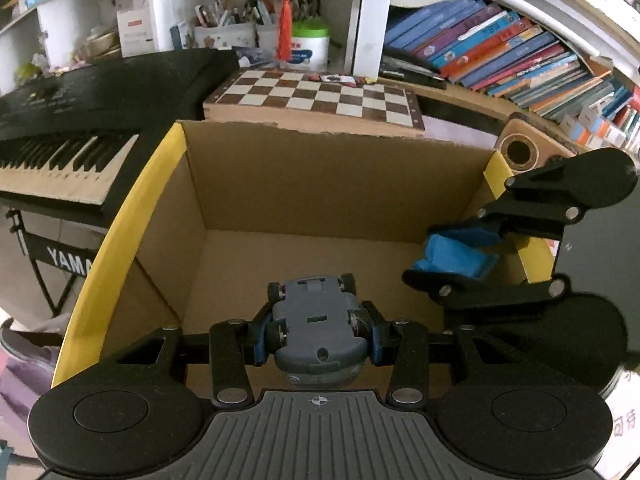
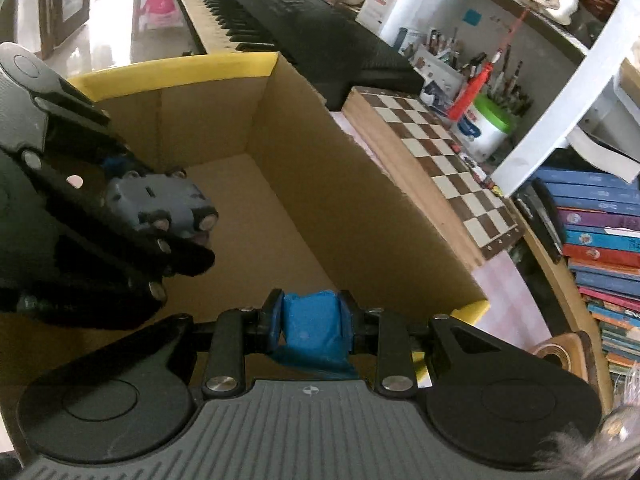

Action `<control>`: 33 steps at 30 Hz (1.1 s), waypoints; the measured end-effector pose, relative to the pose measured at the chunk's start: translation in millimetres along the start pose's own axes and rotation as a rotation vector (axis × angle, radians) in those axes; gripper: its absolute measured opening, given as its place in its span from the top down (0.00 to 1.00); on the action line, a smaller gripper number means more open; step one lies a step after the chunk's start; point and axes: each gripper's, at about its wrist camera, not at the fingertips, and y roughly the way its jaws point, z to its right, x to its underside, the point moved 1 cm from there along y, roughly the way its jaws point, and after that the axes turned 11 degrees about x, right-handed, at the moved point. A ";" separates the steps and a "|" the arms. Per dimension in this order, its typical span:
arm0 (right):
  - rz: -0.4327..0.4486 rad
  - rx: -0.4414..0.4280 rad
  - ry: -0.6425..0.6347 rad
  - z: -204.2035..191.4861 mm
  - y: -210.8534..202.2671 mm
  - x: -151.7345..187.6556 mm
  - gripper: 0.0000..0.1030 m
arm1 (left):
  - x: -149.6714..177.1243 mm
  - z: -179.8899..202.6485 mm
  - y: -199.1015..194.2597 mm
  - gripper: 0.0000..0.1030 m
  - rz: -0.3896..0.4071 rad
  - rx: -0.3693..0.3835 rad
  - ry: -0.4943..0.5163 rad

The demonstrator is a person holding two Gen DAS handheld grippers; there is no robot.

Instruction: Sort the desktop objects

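My left gripper (image 1: 318, 334) is shut on a grey toy car (image 1: 316, 320), held upside down with its wheels up, above the open cardboard box (image 1: 280, 168) with yellow edges. My right gripper (image 2: 310, 320) is shut on a small blue packet (image 2: 310, 326) over the box's near right corner. In the left wrist view the right gripper (image 1: 452, 256) shows at the right with the blue packet (image 1: 452, 254). In the right wrist view the left gripper (image 2: 160, 216) shows at the left, holding the toy car (image 2: 160, 204) over the box (image 2: 320, 200).
A black keyboard (image 1: 72, 128) stands to the box's left. A chessboard (image 1: 316, 96) lies behind the box. Shelves with books (image 1: 520, 56), pen holders (image 1: 240, 28) and a white tub with green lid (image 1: 308, 48) stand behind. A round wooden object (image 1: 520, 152) sits at right.
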 end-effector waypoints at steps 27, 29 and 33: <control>0.126 0.049 0.189 14.1 -72.7 19.7 0.50 | 8.7 29.4 -82.8 0.20 0.311 0.025 0.111; 0.140 0.064 0.248 19.4 -87.2 25.3 0.50 | 10.9 31.6 -92.7 0.19 0.334 0.023 0.121; 0.170 0.113 0.335 23.2 -115.6 35.2 0.50 | 19.4 35.6 -111.3 0.17 0.360 0.021 0.144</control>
